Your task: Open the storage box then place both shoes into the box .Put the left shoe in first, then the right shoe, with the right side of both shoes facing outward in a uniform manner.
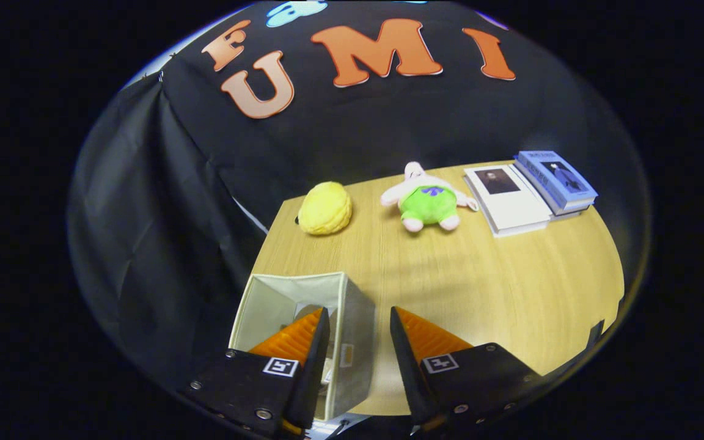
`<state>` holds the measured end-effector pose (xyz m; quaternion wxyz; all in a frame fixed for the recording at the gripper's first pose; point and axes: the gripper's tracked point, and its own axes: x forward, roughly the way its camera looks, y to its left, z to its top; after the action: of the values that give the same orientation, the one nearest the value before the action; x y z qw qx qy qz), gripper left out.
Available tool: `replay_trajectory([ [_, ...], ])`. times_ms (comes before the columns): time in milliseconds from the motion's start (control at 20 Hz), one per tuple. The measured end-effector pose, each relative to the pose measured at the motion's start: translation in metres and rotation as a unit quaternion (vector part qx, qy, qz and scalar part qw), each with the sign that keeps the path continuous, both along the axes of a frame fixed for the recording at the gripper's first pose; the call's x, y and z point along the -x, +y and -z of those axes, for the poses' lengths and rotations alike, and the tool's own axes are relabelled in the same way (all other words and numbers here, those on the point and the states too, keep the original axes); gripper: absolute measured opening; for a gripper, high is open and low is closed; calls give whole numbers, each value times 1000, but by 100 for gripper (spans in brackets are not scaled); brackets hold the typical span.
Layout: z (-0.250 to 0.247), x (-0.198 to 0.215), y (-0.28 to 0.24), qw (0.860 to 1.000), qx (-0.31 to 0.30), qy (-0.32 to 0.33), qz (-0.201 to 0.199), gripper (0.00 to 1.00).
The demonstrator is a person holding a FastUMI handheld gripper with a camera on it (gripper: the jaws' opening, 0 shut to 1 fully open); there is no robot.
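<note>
A pale fabric storage box stands open-topped at the near left corner of the wooden table. My gripper hovers over the box's right wall, open, with nothing held. The left finger hangs over the box's inside and the right finger is outside it, over bare table. What lies at the bottom of the box is hidden behind the left finger.
Beyond the fingers, along the far side of the table, lie a yellow plush, a pink plush in green shorts, a white book and a blue book. Black cloth closes off the back and left.
</note>
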<state>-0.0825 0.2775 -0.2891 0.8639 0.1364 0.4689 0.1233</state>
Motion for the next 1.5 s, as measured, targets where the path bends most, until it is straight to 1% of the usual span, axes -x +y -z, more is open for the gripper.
replay_trajectory([
  [50, -3, -5, -16, 1000, 8, -12, 1, 63],
  [100, -8, -12, -34, 999, 17, -29, 2, 70],
  [150, -12, -19, -53, 998, 29, -48, 5, 72],
  [300, -31, -39, -102, 994, 35, -98, 28, 85],
  [400, -49, -54, -135, 988, 36, -143, 45, 89],
  [450, -56, -62, -148, 984, 38, -166, 48, 90],
  [600, -89, -78, -194, 969, 56, -233, 62, 96],
  [700, -119, -87, -216, 954, 67, -283, 68, 98],
  [800, -141, -93, -236, 940, 72, -326, 72, 98],
  [950, -176, -99, -256, 920, 56, -379, 83, 98],
  [1100, -201, -102, -274, 899, 56, -426, 88, 98],
  [1300, -225, -99, -291, 885, 59, -454, 86, 98],
  [1500, -236, -96, -292, 877, 55, -470, 79, 98],
])
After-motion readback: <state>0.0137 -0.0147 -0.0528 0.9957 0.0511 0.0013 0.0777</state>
